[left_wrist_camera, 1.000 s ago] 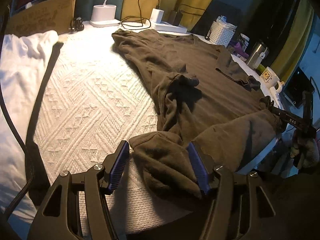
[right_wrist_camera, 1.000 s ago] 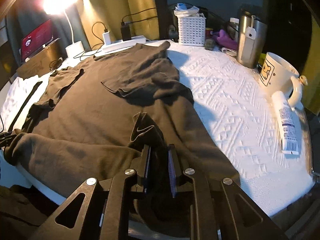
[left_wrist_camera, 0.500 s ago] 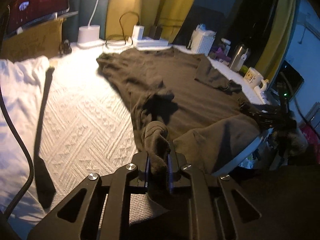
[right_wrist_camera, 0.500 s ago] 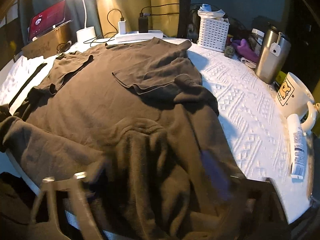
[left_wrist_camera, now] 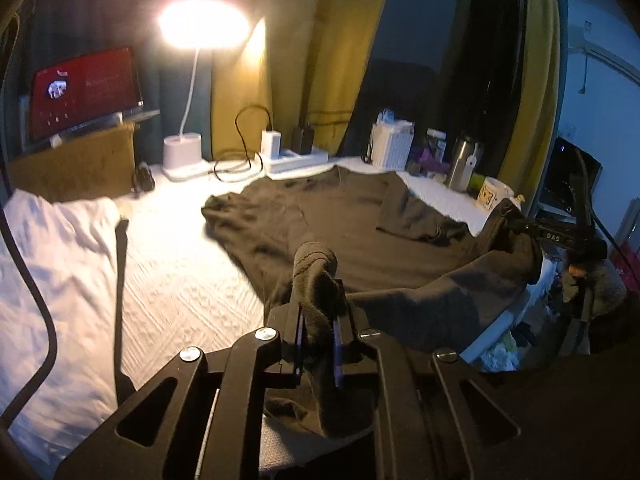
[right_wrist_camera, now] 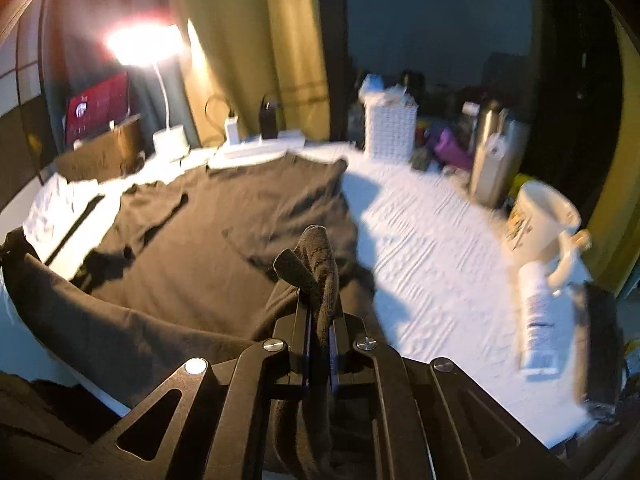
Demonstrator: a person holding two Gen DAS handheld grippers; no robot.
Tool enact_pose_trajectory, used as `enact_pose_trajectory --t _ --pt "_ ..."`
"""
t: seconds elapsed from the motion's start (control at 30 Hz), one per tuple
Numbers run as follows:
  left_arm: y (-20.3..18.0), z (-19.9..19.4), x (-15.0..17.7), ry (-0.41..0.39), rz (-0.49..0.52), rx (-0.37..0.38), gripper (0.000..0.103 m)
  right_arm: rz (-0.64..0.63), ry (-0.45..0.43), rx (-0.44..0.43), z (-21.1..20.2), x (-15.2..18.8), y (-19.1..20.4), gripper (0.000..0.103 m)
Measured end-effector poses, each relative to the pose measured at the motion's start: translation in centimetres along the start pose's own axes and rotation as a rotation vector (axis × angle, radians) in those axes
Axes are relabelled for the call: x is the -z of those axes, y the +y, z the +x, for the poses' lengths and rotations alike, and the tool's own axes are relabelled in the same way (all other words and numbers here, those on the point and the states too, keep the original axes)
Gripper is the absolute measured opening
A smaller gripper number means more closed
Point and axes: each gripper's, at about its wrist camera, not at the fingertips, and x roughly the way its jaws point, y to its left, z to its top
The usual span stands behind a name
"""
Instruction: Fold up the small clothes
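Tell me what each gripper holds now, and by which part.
Both hold the dark brown fabric shirt by its near hem: the left gripper at one bunched corner, the right gripper at the other.

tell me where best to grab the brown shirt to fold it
Grip the brown shirt at its near hem corners, coming from the table's front edge. The hem hangs over that edge, so fabric bunches easily; each hand-held gripper is already shut on a corner.

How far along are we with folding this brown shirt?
Early. Done: the brown shirt lies spread on the bed, one sleeve turned in. In hand: the left gripper and right gripper each pinch its near hem. Left: carry the hem over and finish folding.
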Motion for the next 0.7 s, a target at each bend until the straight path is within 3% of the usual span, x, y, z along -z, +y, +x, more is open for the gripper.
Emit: enact_pose_trajectory --t 0.33,0.7 --pt "-0.7 -2.3 -1.8 -0.121 0.035 -0.059 0.009 0.044 -0.165 0.028 -5.6 -2.6 -2.2 0.006" --pt "-1.1 -3.2 -3.7 -0.228 0.095 -0.127 0.009 0.044 -0.25 0.036 -7.9 -4.2 -2.8 0.006"
